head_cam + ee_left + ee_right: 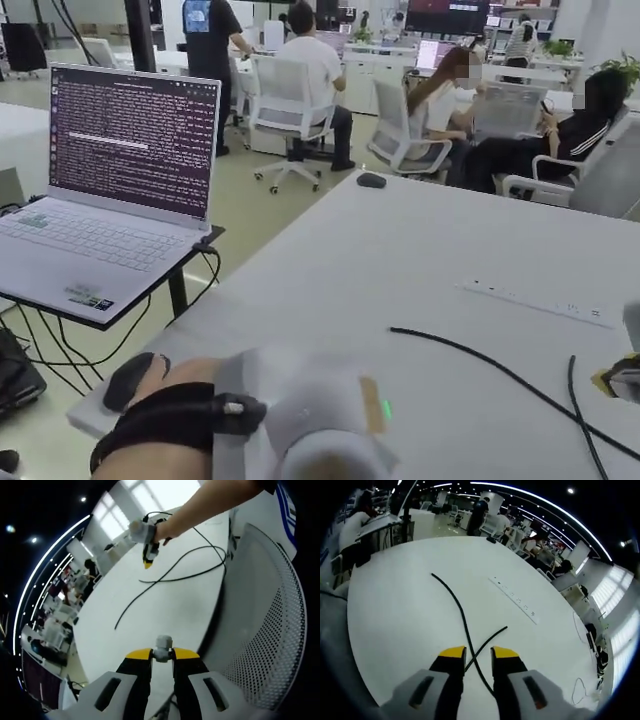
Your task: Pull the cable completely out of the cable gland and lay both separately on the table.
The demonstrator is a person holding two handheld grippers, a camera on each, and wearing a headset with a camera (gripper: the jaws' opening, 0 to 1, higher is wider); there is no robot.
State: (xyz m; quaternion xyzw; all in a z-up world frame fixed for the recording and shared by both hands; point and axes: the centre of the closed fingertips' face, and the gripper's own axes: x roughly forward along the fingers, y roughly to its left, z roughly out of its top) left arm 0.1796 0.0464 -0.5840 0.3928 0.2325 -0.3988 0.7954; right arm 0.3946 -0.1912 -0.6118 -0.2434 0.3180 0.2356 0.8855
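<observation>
the left hand-held gripper pinches the grey cable gland. the right hand-held gripper is spread above the black cable, which lies loose on the white worktop.

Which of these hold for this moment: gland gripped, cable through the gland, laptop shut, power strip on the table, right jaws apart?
1. The left gripper holds the cable gland between its jaws. True.
2. The cable runs through the gland. False: no cable shows at the gland, and the cable lies loose on the table, apart from it.
3. The laptop is shut. False: its lid is open and the screen shows lines of text.
4. A white power strip lies on the table. True.
5. The right gripper has its jaws apart, with the cable passing between them. True.
</observation>
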